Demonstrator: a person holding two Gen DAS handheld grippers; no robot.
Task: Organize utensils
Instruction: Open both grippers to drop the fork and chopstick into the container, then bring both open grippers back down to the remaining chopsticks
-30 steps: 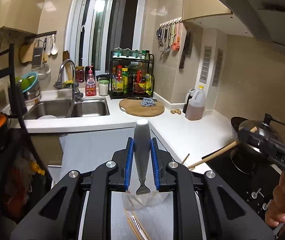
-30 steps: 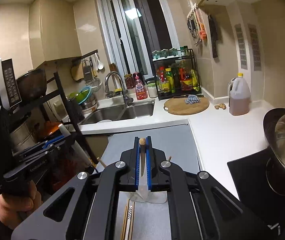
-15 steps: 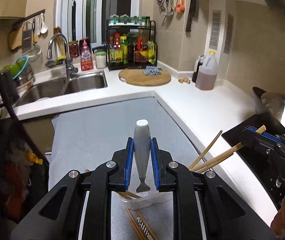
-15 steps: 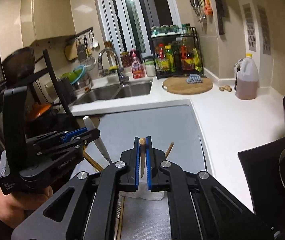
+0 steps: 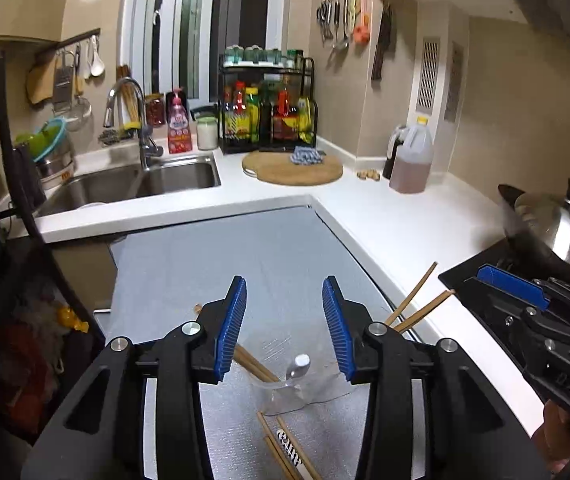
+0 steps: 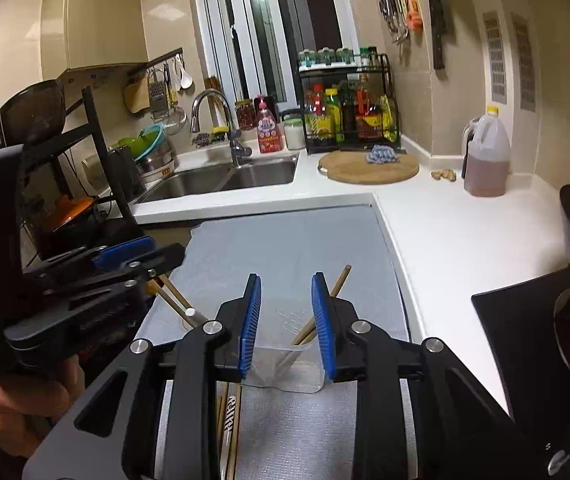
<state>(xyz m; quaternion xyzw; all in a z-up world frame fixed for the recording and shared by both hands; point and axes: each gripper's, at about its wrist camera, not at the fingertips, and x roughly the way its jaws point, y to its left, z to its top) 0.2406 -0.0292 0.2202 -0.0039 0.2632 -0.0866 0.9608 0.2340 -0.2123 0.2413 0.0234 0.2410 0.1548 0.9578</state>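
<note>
- Clear plastic makes up the cup [image 5: 293,394], low in the middle of the left wrist picture, on the grey mat [image 5: 245,256].
- Inside the cup stands a white-handled spoon [image 5: 297,367], end up, with brown chopsticks [image 5: 255,366] leaning out to the left.
- More chopsticks [image 5: 421,300] lean out toward the right, past the edge of the mat.
- In the right wrist picture a thin wooden stick [image 6: 327,304] leans in the same cup [image 6: 285,372], right behind one blue pad.
- Loose chopsticks [image 5: 285,446] lie flat on the mat at the bottom of the picture, not yet in the cup.
- Just above the cup is the left gripper [image 5: 284,328]. Its jaws have just been opening, and nothing is between the blue pads now.
- Over the cup too is the right gripper [image 6: 286,326]. Its jaws have just been opening as well, and nothing is pinched between them.
- What could go wrong, I think: the cup looks light and the sticks lean far out, so it could tip over.
- A bump from a gripper going away could knock the cup or flick a stick onto the white counter [image 5: 405,232].
- The two grippers are close together and could bang into each other.
- Grabbing the flat chopsticks may be hard, since they lie snug on the mat.
</note>
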